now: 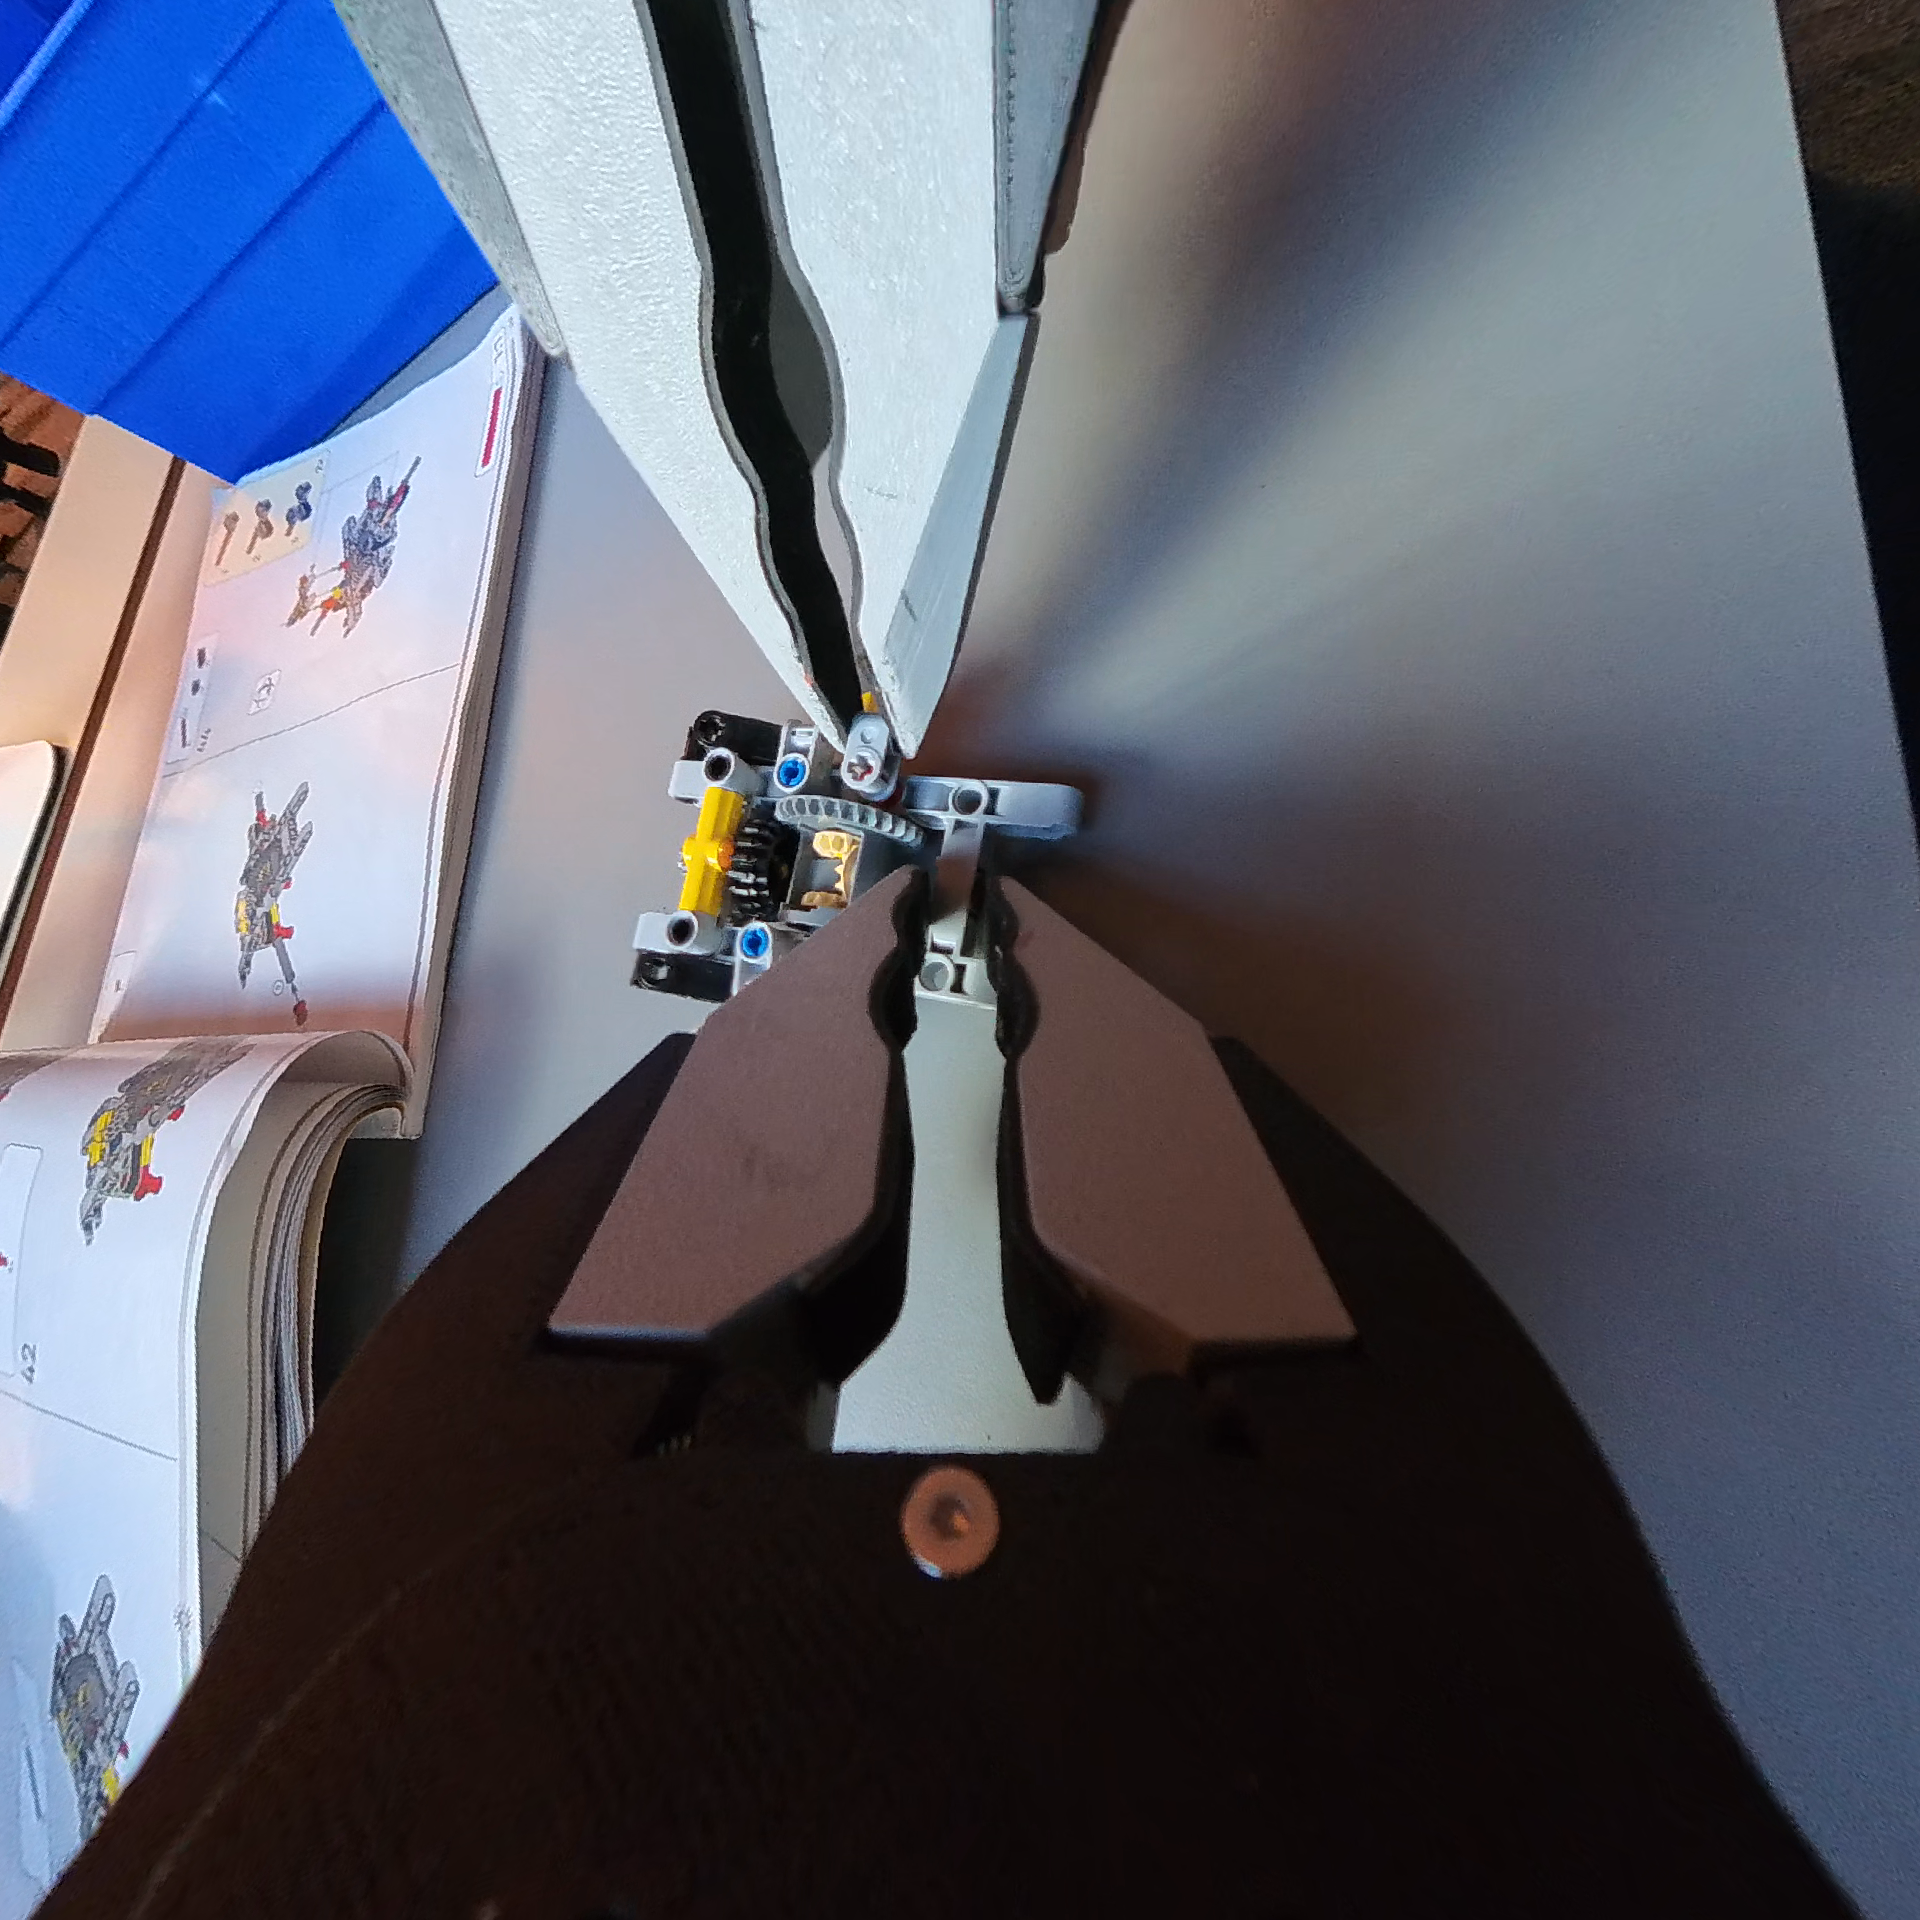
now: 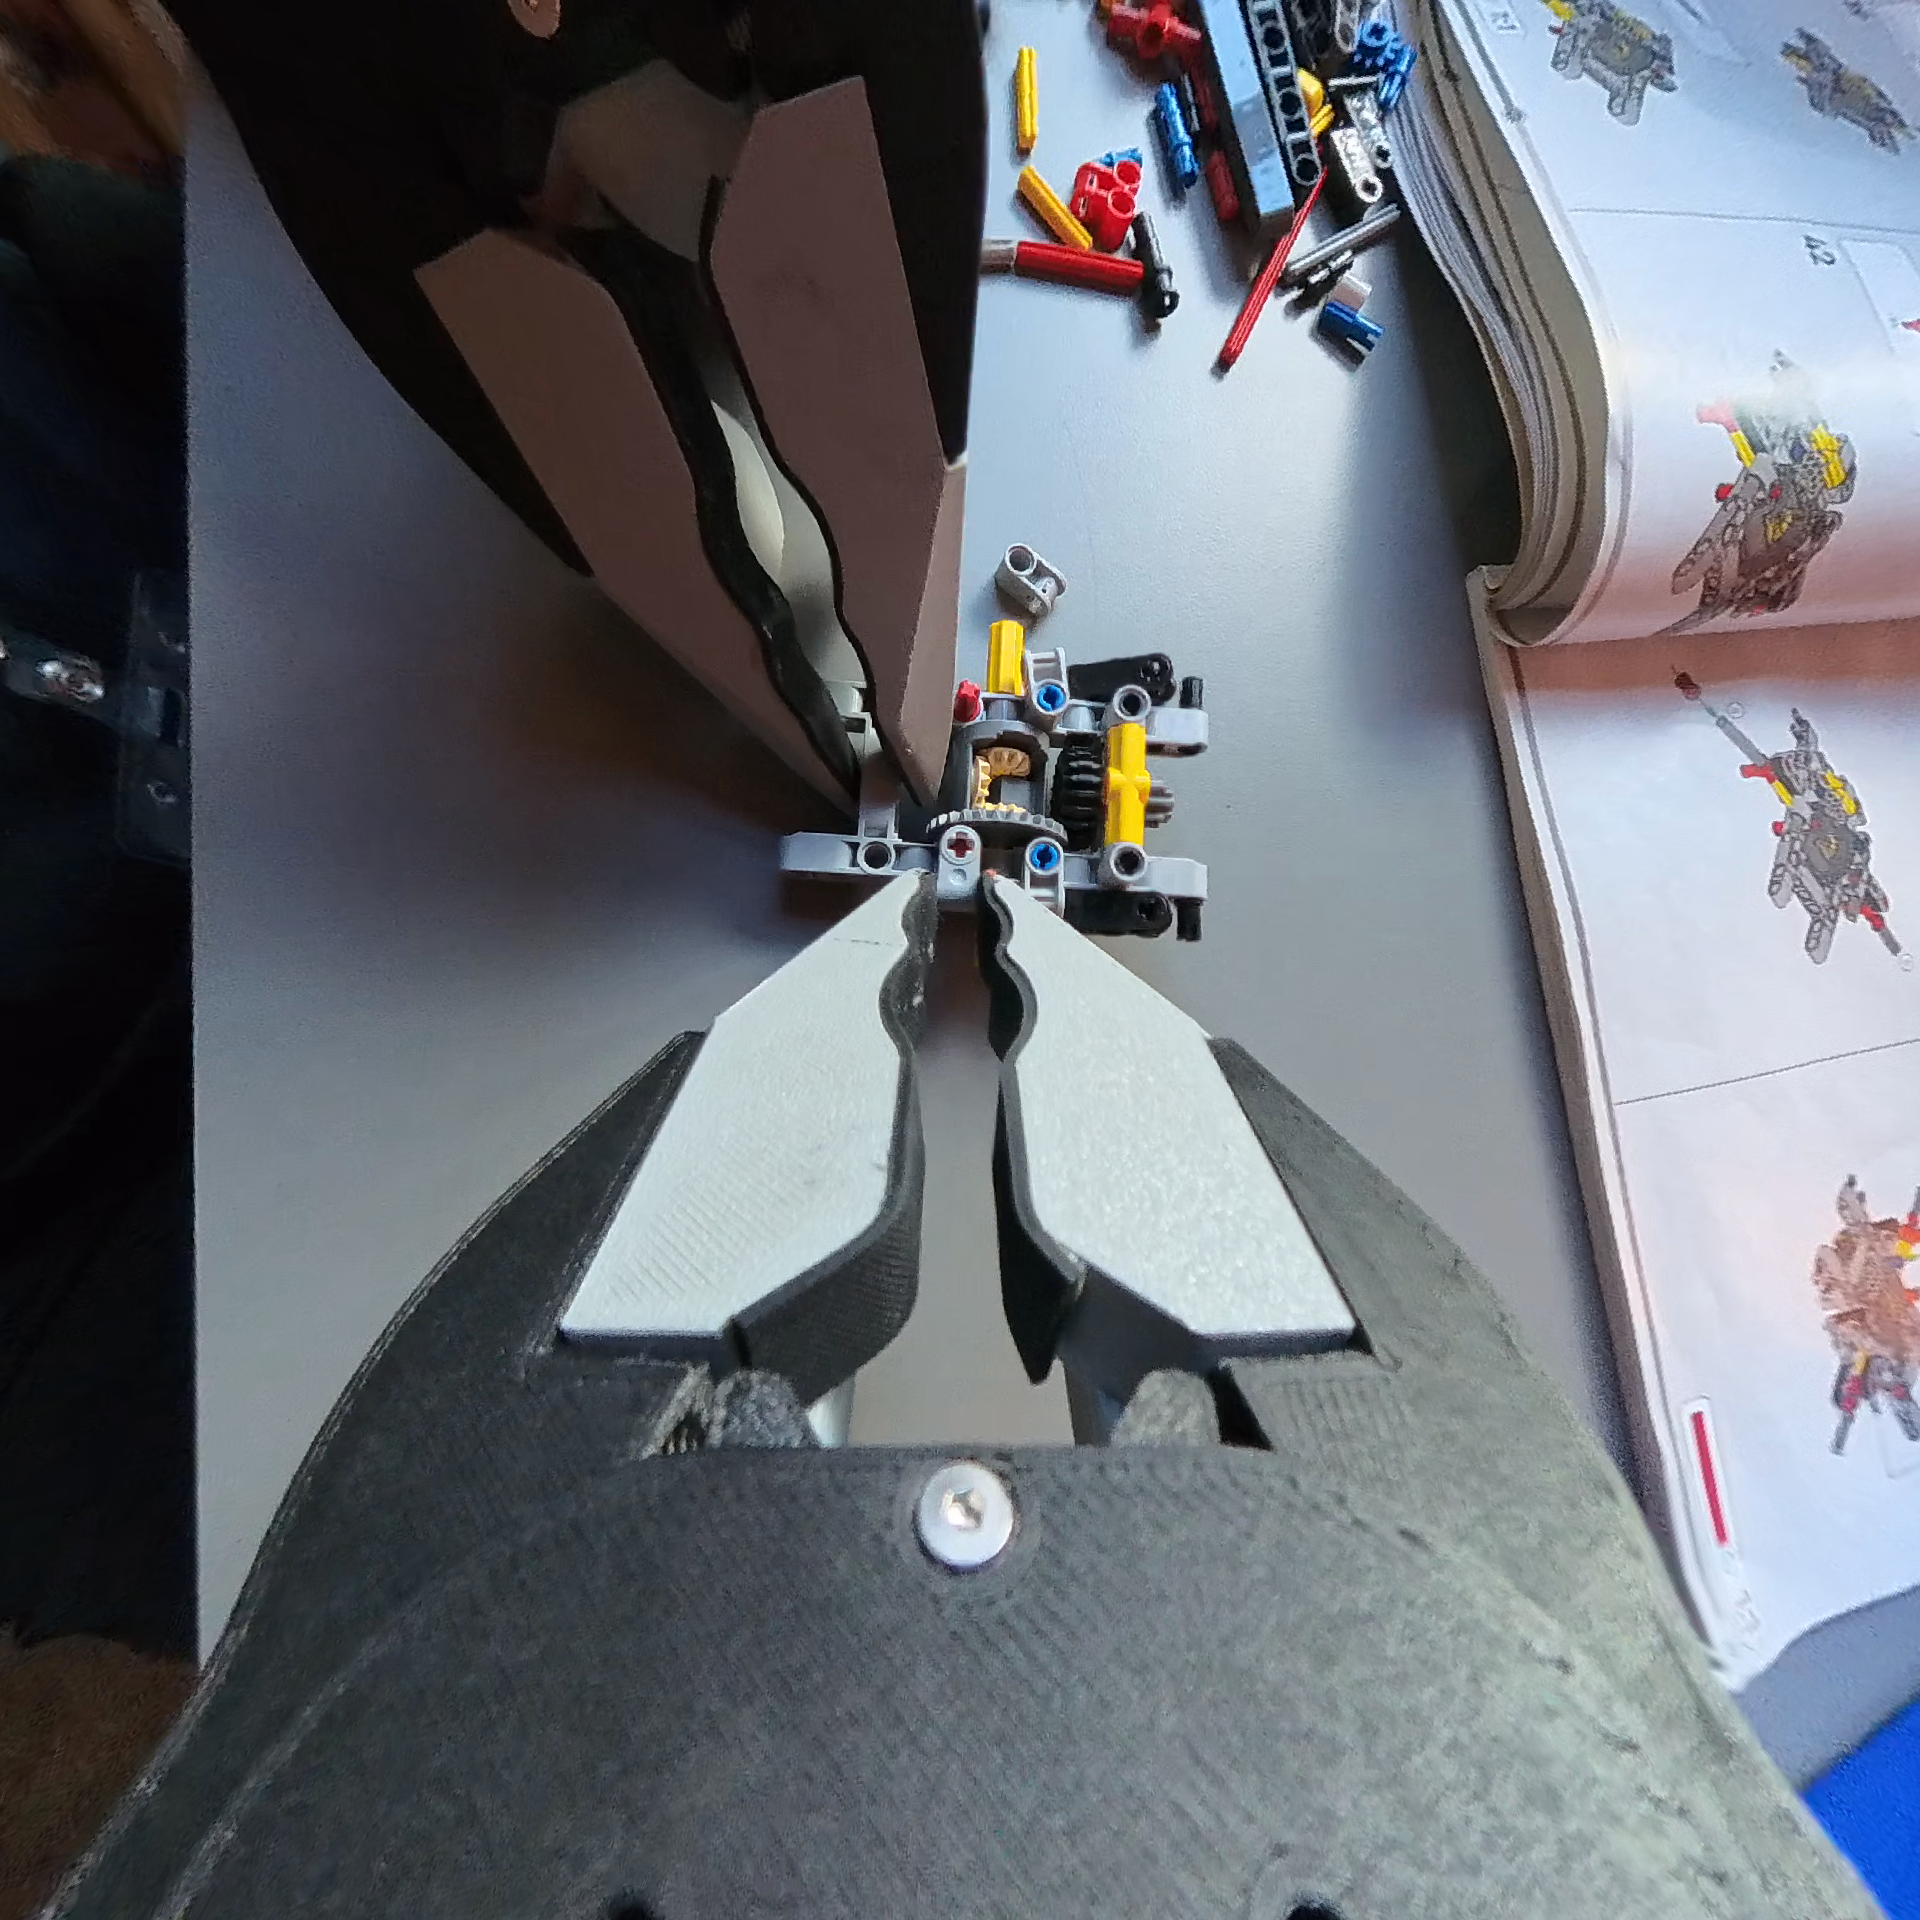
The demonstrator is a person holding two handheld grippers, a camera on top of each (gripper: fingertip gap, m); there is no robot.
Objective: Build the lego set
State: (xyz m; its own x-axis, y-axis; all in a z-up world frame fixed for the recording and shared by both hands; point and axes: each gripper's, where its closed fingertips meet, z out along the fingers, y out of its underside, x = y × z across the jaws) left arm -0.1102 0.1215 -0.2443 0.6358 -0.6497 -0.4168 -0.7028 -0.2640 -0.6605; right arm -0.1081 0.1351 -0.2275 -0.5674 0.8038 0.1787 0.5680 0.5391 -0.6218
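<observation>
- Left tongs (image 1: 948, 914) are clamped on the light grey beam (image 1: 951, 971) of the small gear assembly (image 1: 790, 862) sitting mid-worktop (image 1: 1403, 727).
- Right tongs (image 2: 954, 896) pinch a little grey connector (image 2: 961, 862) on its near edge.
- Open instruction booklet (image 2: 1714, 831) on the right, loose bricks (image 2: 1226, 156) far off.

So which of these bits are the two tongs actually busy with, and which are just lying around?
In use:
- gear assembly, gripped by left tongs on its grey frame
- small grey connector, pinched by right tongs

Lying about:
- loose parts pile
- instruction booklet
- blue bin
- spare grey connector
</observation>
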